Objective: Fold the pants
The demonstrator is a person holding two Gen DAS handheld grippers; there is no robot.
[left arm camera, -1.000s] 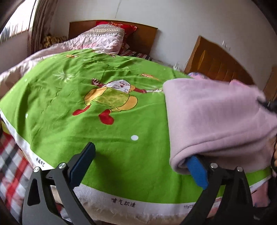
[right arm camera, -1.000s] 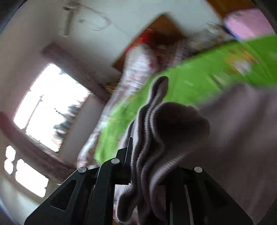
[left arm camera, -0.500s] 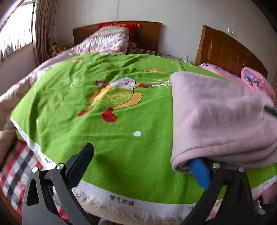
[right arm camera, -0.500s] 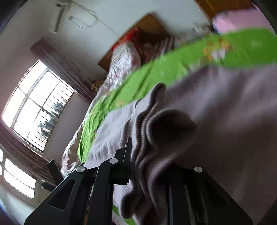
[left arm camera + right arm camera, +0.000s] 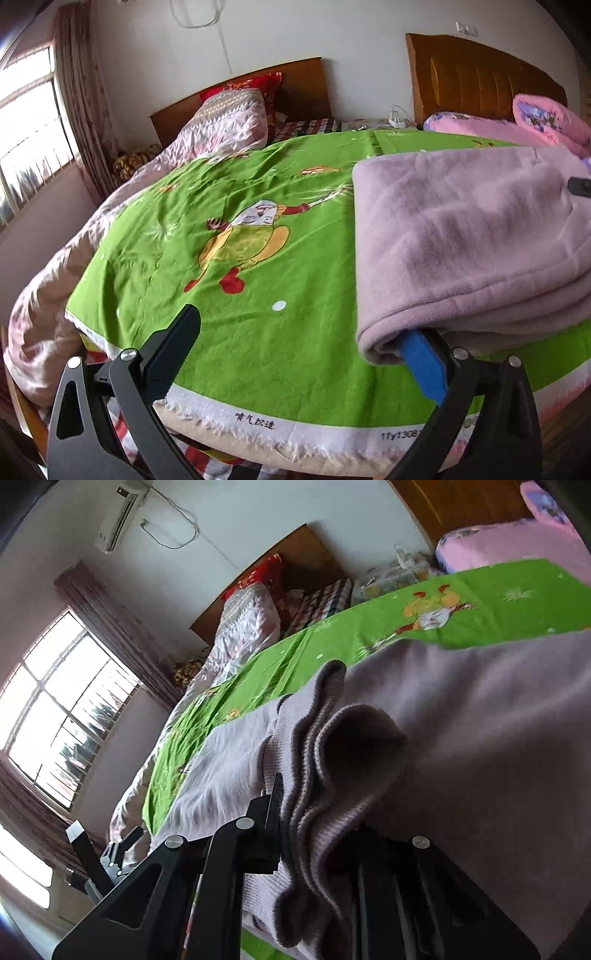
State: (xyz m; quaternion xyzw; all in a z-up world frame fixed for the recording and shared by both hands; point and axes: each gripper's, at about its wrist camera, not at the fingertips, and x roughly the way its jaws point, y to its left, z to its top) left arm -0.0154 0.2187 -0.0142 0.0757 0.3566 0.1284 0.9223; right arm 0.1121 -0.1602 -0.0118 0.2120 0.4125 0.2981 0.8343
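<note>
Two grippers in play. Left gripper (image 5: pixel 299 350): jaws spread wide, nothing clamped; its blue-padded right finger (image 5: pixel 421 363) is tucked under the near folded corner of the pants, left finger (image 5: pixel 173 347) out over bare green sheet, touching no fabric. Right gripper (image 5: pixel 317 823): jaws pinched down on bunched ribbed edge of the pants (image 5: pixel 325 760), several layers wadded between the fingers, camera tilted hard.

Pants (image 5: pixel 461 236) — lilac/pink fleece, folded into a thick multi-layer stack, fold edge on left, lying on right side of the green sheet near the front edge. A small dark gripper tip shows at the right frame edge of the left wrist view, against the fabric.

Green sheet (image 5: pixel 229 332) with cartoon chick print (image 5: pixel 247 243), white selvage with printed characters along near edge, frayed fringe. Plaid red/white fabric (image 5: pixel 122 428) below the front edge.

Further back: pink patterned quilt (image 5: pixel 229 122) heaped at left and running down the left side, red pillow (image 5: pixel 243 85) behind it, wooden headboard (image 5: pixel 303 88). Second headboard (image 5: pixel 480 88) at right with pink floral bedding (image 5: pixel 546 118). Charger plug (image 5: pixel 397 120) between the beds.

Far: window (image 5: pixel 62 709) with maroon curtain (image 5: pixel 122 631), wall air conditioner (image 5: pixel 118 517) with looped cord, white wall.
</note>
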